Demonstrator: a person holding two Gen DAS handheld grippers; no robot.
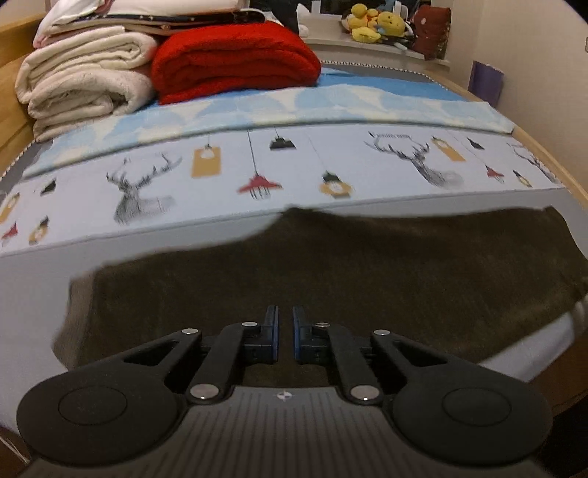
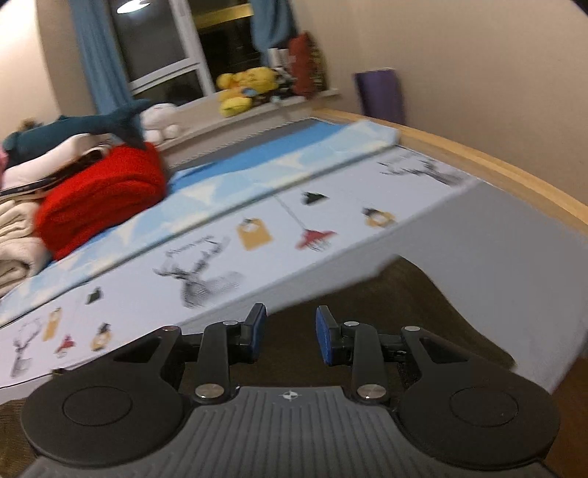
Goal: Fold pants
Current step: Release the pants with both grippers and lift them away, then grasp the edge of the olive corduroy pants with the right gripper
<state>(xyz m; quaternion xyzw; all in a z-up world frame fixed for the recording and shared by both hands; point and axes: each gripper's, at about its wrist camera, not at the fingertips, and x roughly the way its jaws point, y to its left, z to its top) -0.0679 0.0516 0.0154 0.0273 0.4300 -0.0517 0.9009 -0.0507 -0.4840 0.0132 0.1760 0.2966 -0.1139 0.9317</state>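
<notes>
Dark olive-brown pants (image 1: 330, 264) lie flat on the near part of the bed, and they also show in the right wrist view (image 2: 397, 305). My left gripper (image 1: 285, 323) hovers just above the pants near their front edge, its blue-padded jaws a narrow gap apart with nothing between them. My right gripper (image 2: 290, 327) is open and empty, its jaws wide apart over the pants near their far edge. That view is motion-blurred.
A pale sheet with deer and lamp prints (image 1: 257, 172) covers the bed. Folded cream (image 1: 84, 81) and red blankets (image 1: 235, 60) are stacked at the far left. Plush toys (image 1: 378, 22) sit on the sill. A wooden bed frame (image 2: 477, 161) runs along the right.
</notes>
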